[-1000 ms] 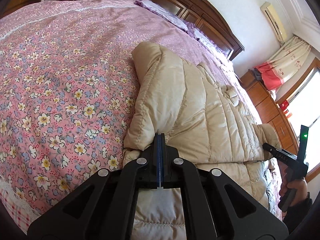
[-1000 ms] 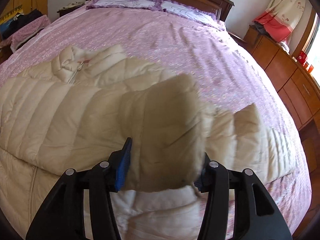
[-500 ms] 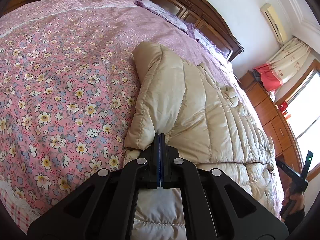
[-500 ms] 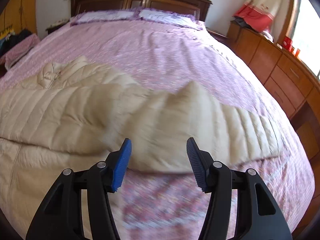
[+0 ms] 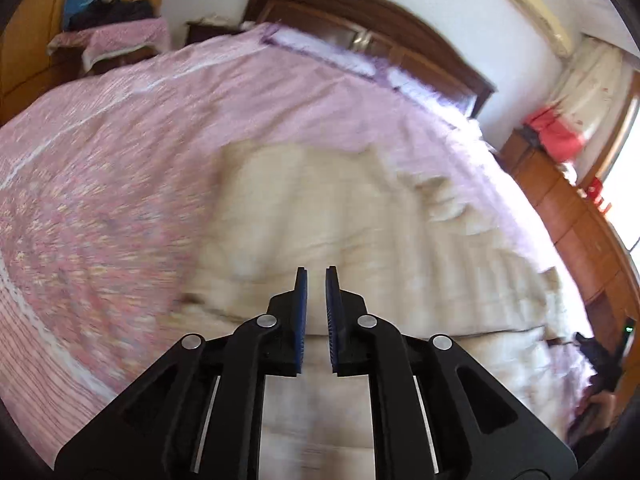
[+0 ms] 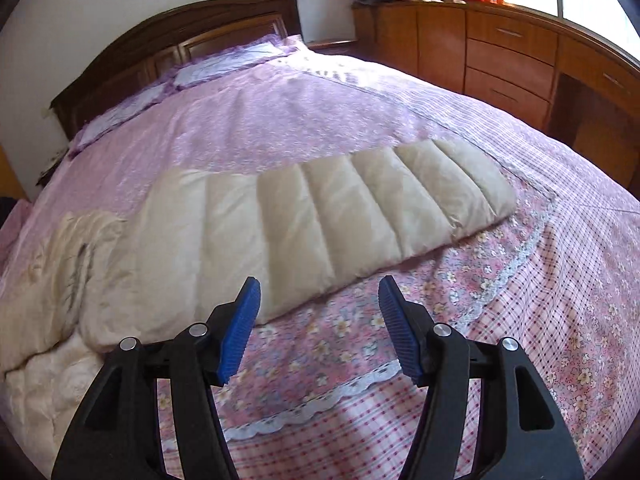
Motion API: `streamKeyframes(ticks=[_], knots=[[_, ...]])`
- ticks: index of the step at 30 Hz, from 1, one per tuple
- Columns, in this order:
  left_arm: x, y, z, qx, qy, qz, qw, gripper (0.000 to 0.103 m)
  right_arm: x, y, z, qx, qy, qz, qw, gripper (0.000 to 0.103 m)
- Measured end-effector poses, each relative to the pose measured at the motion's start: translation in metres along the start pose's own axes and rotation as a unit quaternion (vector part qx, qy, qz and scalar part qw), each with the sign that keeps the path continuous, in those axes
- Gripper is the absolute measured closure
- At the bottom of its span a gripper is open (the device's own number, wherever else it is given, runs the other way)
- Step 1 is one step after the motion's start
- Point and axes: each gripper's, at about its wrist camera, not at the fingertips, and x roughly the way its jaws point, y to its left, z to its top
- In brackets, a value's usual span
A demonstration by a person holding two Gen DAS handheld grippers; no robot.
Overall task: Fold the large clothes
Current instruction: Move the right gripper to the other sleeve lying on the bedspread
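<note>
A cream quilted down coat (image 6: 280, 224) lies spread across a bed covered in a pink floral bedspread (image 6: 500, 280), one padded sleeve (image 6: 400, 196) stretched out flat toward the wooden drawer units (image 6: 508, 60) under the window. The right gripper (image 6: 318, 294) hovers above the bedspread just short of the sleeve's near edge; its blue-padded fingers (image 6: 240, 320) stand well apart and have just been opening, with nothing between them. The coat's body bunches to the left in this view, reaching the near edge of the bed.

Seen from the left wrist, where the picture is smeared by motion, the coat (image 5: 340, 240) lies lengthwise on the bed with its far end toward the dark wooden headboard (image 5: 400, 28). The left gripper (image 5: 316, 280) sits over the coat's near part, its fingers (image 5: 301, 312) parted by a narrow gap; they have just been opening and no fabric shows between them. At the far right edge of that view a person's hand (image 5: 600, 404) holds the other gripper's dark handle beside the bed. Purple-edged pillows (image 6: 224, 64) rest against the headboard, and a pink cloth covers a small stand (image 5: 120, 40) in the far corner.
</note>
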Motion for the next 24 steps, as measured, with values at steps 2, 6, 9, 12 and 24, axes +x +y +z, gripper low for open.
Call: streamKeyframes(ticks=[2,6,9,12,24], knots=[[-0.003,-0.038,-0.003,0.028,0.000,-0.021,0.9994,0.093,-0.004,-0.004,0.002,0.006,-0.004,0.019,1.000,0.039],[0.004,-0.116,-0.017,0.073,0.010,-0.070,0.9948,0.093,-0.007,-0.005,-0.003,-0.009,-0.006,0.004,1.000,0.036],[0.021,-0.174,-0.036,0.108,0.020,-0.096,0.9893,0.093,-0.004,-0.002,-0.009,-0.012,0.004,0.007,1.000,0.036],[0.035,-0.210,-0.057,0.133,0.039,-0.118,0.9833,0.093,-0.002,-0.008,-0.012,-0.003,0.000,0.016,1.000,0.029],[0.079,-0.226,-0.097,0.154,0.074,-0.066,0.9830,0.093,0.022,-0.080,0.013,0.180,0.037,0.109,0.977,0.005]])
